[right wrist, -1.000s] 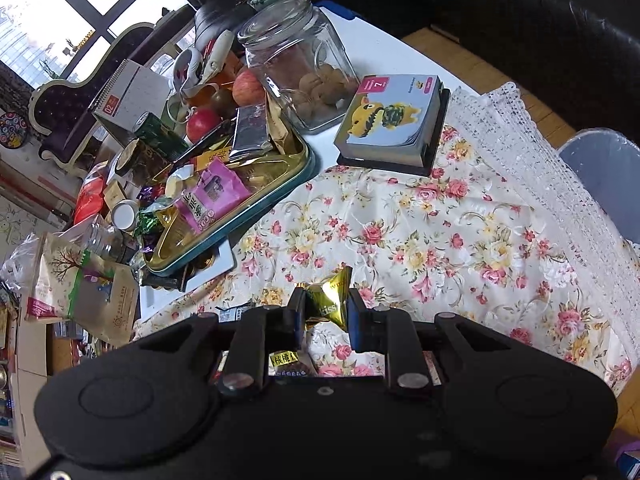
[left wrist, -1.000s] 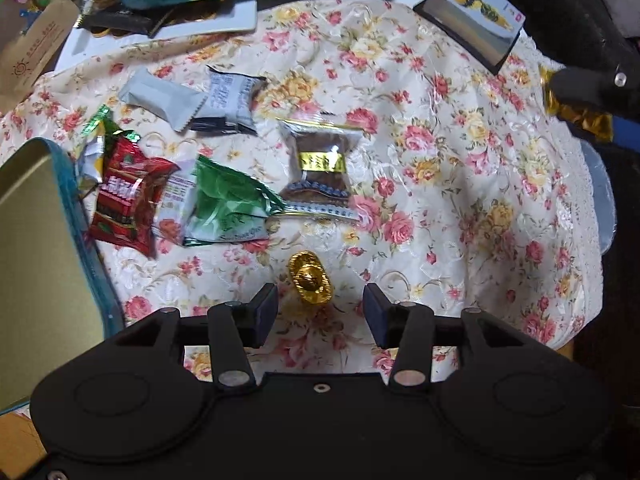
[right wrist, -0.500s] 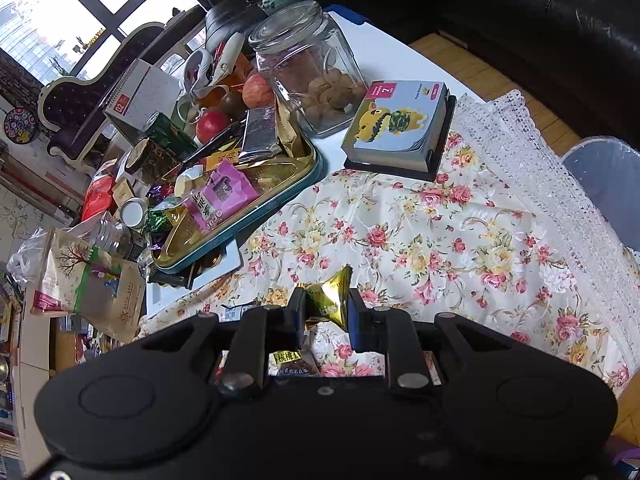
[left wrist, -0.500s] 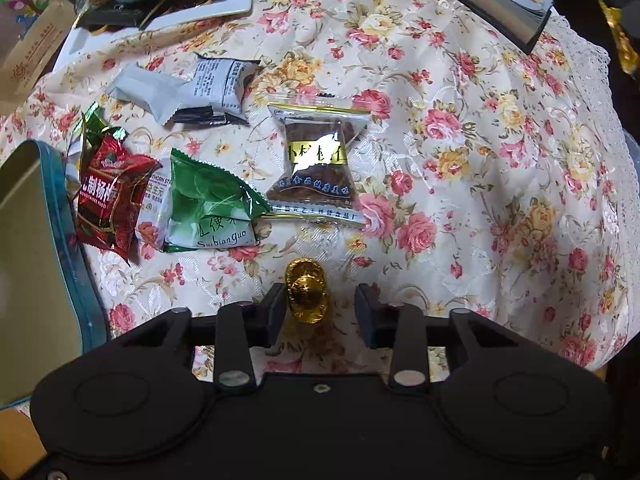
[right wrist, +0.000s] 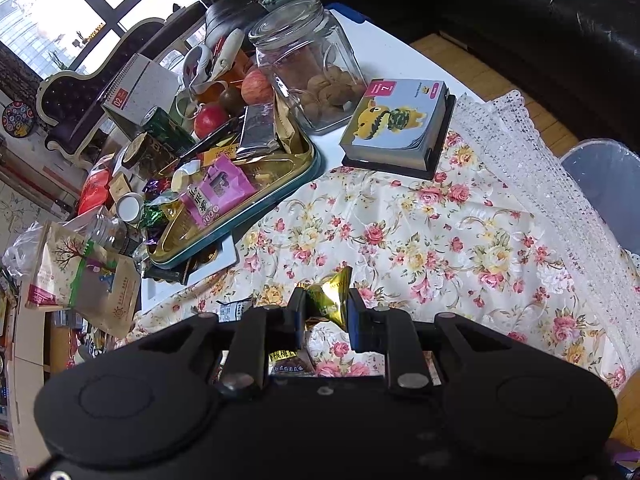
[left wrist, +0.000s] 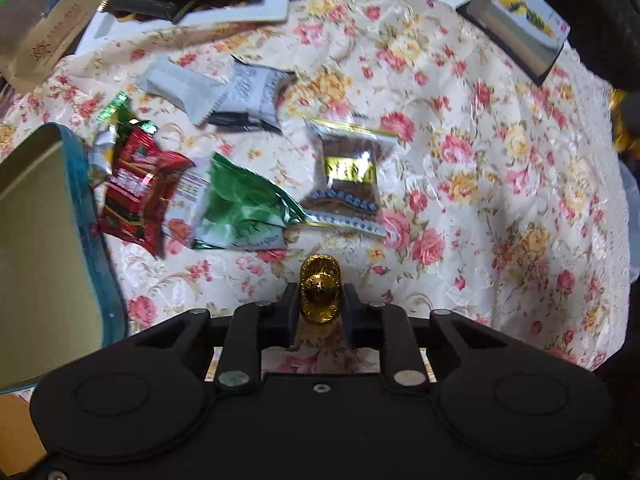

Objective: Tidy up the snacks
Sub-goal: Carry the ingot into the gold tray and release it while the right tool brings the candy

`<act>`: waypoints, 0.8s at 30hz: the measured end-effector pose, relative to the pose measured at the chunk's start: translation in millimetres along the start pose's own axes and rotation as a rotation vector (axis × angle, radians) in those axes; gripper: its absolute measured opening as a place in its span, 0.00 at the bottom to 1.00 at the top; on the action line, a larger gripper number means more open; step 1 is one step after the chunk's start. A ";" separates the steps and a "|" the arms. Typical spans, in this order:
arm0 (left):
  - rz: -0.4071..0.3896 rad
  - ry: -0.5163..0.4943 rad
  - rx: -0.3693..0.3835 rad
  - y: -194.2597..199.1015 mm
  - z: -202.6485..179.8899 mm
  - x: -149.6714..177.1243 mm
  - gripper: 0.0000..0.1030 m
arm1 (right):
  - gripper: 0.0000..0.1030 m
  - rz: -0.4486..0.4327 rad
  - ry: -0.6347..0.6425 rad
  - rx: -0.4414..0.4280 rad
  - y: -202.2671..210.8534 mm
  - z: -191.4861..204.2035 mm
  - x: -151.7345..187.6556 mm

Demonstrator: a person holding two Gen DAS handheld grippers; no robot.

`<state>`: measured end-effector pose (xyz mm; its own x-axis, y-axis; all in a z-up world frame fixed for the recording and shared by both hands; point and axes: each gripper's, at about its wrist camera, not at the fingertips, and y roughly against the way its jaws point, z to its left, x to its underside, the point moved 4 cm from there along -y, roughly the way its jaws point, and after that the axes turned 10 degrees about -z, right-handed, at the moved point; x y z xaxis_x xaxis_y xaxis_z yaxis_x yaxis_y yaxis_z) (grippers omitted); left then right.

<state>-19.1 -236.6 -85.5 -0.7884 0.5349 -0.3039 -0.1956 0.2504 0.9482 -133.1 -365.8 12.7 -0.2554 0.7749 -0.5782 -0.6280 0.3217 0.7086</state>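
Note:
My left gripper (left wrist: 320, 300) is shut on a gold foil ingot candy (left wrist: 320, 292), held just above the floral tablecloth (left wrist: 500, 200). Beyond it lie a brown cake packet (left wrist: 350, 178), a green packet (left wrist: 240, 210), a red packet (left wrist: 138, 196) and two white packets (left wrist: 180, 88) (left wrist: 252, 94). An open teal tin (left wrist: 48, 248) stands at the left. My right gripper (right wrist: 325, 306) is shut on a gold wrapped candy (right wrist: 330, 298), held above the cloth. A teal tray of snacks (right wrist: 240, 184) lies ahead left of it.
A glass jar of walnuts (right wrist: 308, 68), a small calendar block (right wrist: 396, 124), fruit (right wrist: 256, 88) and boxes crowd the far table. A paper bag (right wrist: 80, 280) stands at the left. A grey bin (right wrist: 608, 184) sits off the table's right edge.
My left gripper has closed on the gold ingot candy, which was lying free between the open fingers before, and raised it. My right gripper has held its gold candy and barely moved.

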 end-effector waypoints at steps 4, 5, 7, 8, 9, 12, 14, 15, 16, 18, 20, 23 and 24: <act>-0.066 0.037 -0.018 29.1 21.8 -13.7 0.27 | 0.22 0.009 0.012 0.002 -3.9 5.7 2.8; -0.083 0.051 -0.026 36.3 29.2 -17.3 0.27 | 0.22 0.011 0.015 0.003 -5.0 7.7 3.8; -0.113 0.084 -0.052 49.4 47.3 -24.9 0.27 | 0.22 0.019 0.028 0.004 -7.8 12.9 6.7; -0.127 0.104 -0.062 55.6 58.1 -27.3 0.27 | 0.22 0.023 0.036 0.003 -9.4 16.2 8.6; -0.139 0.128 -0.073 61.2 69.8 -29.8 0.27 | 0.22 0.027 0.044 0.003 -10.8 19.7 10.5; -0.166 0.188 -0.123 75.7 104.3 -31.2 0.27 | 0.22 0.040 0.079 -0.002 -15.5 35.5 19.1; -0.189 0.225 -0.164 84.7 129.2 -31.4 0.28 | 0.22 0.050 0.102 -0.009 -18.6 45.8 24.8; -0.198 0.239 -0.185 88.3 141.2 -30.9 0.28 | 0.22 0.056 0.117 -0.013 -20.3 52.2 28.2; -0.203 0.251 -0.210 90.8 153.4 -29.9 0.28 | 0.22 0.062 0.132 -0.018 -22.4 59.3 32.1; -0.209 0.285 -0.254 92.8 178.0 -25.5 0.28 | 0.22 0.074 0.164 -0.028 -25.4 72.6 40.0; -0.199 0.326 -0.279 92.6 203.3 -20.9 0.28 | 0.22 0.087 0.199 -0.041 -28.5 85.7 48.6; -0.165 0.374 -0.319 89.5 238.0 -12.2 0.28 | 0.22 0.115 0.256 -0.061 -33.2 105.1 64.5; -0.159 0.389 -0.330 88.8 248.1 -8.9 0.28 | 0.22 0.130 0.276 -0.072 -35.1 113.5 72.4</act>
<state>115.2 -18.9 -21.7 -0.8799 0.1562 -0.4488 -0.4539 0.0031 0.8910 -46.2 -259.2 -8.2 -0.5211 0.6265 -0.5796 -0.6250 0.1823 0.7590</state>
